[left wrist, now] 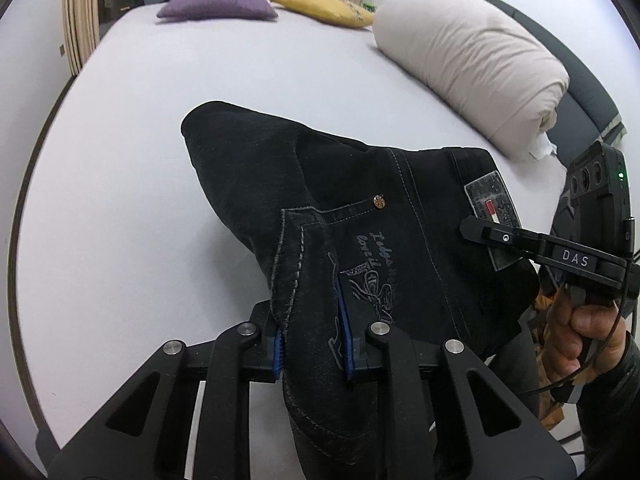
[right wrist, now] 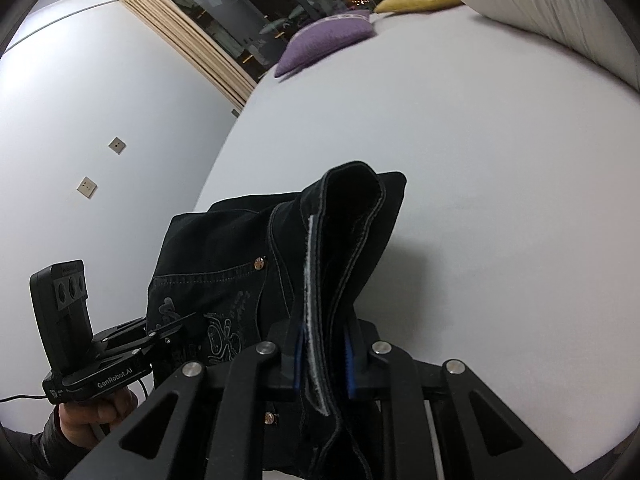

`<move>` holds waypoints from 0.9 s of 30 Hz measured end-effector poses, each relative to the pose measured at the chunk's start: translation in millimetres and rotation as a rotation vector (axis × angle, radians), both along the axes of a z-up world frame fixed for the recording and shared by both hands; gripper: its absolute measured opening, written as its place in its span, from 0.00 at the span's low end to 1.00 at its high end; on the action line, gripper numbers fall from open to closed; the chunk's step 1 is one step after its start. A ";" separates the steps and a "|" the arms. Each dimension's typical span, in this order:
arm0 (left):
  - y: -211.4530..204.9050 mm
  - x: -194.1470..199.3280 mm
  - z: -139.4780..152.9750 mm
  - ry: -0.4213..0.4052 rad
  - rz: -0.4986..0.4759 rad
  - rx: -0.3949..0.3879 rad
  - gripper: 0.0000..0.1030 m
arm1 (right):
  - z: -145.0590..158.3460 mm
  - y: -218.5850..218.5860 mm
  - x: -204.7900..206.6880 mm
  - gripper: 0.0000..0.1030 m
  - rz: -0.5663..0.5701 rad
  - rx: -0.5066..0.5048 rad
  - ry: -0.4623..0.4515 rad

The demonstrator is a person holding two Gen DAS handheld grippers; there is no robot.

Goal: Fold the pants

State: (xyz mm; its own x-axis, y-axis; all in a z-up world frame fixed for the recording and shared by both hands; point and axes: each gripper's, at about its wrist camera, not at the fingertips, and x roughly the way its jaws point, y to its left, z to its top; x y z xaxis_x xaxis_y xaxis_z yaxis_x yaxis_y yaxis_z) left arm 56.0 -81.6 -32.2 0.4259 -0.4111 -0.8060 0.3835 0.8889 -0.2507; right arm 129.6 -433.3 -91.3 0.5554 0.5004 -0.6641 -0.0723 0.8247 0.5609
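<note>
The pants (left wrist: 360, 216) are black jeans with grey stitching, an embroidered back pocket and a waist patch, held up over the white bed (left wrist: 160, 128). My left gripper (left wrist: 312, 340) is shut on the pocket-side fabric, blue pads pinching it. My right gripper (right wrist: 324, 360) is shut on the folded waistband edge of the pants (right wrist: 240, 264). The right gripper also shows in the left wrist view (left wrist: 520, 240) at the waist patch. The left gripper shows at lower left in the right wrist view (right wrist: 132, 340).
A purple cushion (left wrist: 218, 0) and a yellow cushion (left wrist: 324, 8) lie at the far end of the bed. A rolled cream duvet (left wrist: 472, 60) lies along the right side. A dark window (right wrist: 260, 8) and white wall (right wrist: 80, 120) are behind.
</note>
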 end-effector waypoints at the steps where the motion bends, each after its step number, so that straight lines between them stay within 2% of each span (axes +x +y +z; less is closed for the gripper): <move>1: 5.8 0.0 3.9 -0.008 0.002 0.002 0.19 | 4.3 1.1 3.1 0.16 0.007 -0.002 -0.010; 7: 30.6 24.4 25.6 -0.066 0.018 0.039 0.19 | 23.0 13.0 32.2 0.16 0.050 -0.023 -0.048; 13: 59.6 67.6 42.0 -0.121 0.042 0.107 0.19 | 39.9 33.2 88.6 0.16 0.085 -0.002 -0.083; 20: 84.3 108.4 18.9 -0.090 0.064 0.139 0.19 | 10.0 47.7 152.0 0.16 0.086 0.056 -0.013; 24: 79.6 127.6 -13.6 -0.042 0.073 0.146 0.19 | -23.4 51.8 174.6 0.17 0.077 0.073 0.065; 26: 79.0 136.2 -26.3 -0.024 0.077 0.145 0.19 | -40.3 48.8 180.4 0.20 0.056 0.070 0.095; 27: 80.8 137.9 -31.7 -0.020 0.082 0.144 0.20 | -46.7 46.7 182.7 0.30 0.044 0.078 0.107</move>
State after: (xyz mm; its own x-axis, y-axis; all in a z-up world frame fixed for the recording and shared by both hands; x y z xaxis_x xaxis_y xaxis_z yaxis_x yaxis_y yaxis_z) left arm 193.9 -0.8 -63.9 0.4696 -0.2556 -0.8451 0.3122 0.9434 -0.1119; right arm 312.2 -386.6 -138.0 0.4596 0.5753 -0.6766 -0.0436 0.7755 0.6298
